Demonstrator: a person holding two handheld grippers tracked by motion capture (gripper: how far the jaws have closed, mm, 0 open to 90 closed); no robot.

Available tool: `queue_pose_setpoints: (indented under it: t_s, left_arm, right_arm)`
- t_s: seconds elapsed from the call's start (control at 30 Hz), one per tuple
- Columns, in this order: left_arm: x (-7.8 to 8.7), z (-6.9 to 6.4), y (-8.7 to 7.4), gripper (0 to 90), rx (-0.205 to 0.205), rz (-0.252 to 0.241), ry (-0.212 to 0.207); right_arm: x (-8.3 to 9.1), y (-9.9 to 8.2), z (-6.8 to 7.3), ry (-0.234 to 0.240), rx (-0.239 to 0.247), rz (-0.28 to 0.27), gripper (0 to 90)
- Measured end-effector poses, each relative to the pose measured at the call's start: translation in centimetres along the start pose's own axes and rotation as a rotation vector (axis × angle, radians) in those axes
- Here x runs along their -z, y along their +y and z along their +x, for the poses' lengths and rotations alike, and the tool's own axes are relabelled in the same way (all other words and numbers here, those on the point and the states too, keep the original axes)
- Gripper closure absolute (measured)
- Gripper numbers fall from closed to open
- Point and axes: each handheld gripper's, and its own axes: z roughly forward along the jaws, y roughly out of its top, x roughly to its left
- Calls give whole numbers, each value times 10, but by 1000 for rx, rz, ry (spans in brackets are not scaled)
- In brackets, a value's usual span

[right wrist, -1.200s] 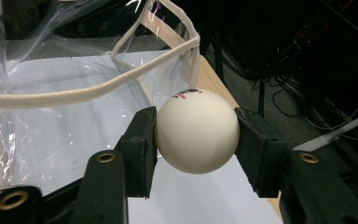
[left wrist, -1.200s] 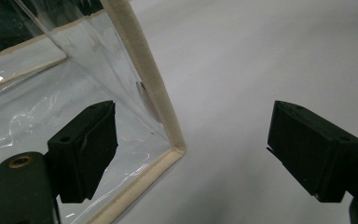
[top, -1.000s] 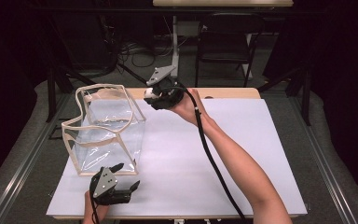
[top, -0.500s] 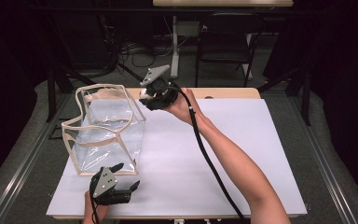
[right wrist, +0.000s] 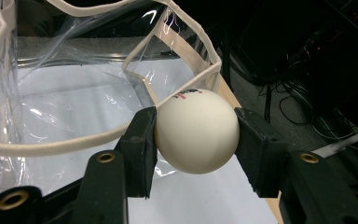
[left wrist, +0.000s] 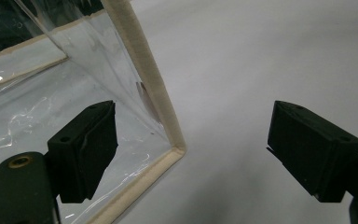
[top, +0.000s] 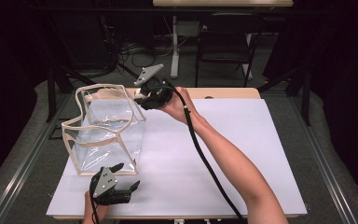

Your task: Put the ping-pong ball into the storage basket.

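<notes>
1. The clear bag (top: 105,130) stands upright on the white table sheet (top: 242,154) at the left, its mouth facing up and its long axis running from the near edge of the table toward the far edge.
2. The left gripper (top: 121,186) rests on the sheet just beside the bag's near right bottom corner. Its jaws stand wide apart with nothing between the pads; in the left gripper view (left wrist: 191,154) the bag's cream-trimmed corner (left wrist: 177,147) lies between them, untouched.
3. The right gripper (top: 142,95) hangs at the bag's far right rim, pointing left and down toward the mouth.
4. Its jaws are clamped on a white ball (right wrist: 196,130), one pad on each side. The ball sits just outside the rim; its printed mark faces up.
</notes>
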Motion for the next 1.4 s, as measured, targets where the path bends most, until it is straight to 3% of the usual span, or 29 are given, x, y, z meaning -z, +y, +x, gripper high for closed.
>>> queue_pose_setpoints:
  t_s: [1.4]
  left_arm:
    - [0, 0, 0, 162, -2, -3, -2]
  right_arm:
    - [-12, 30, 27, 47, 52, 2, 513]
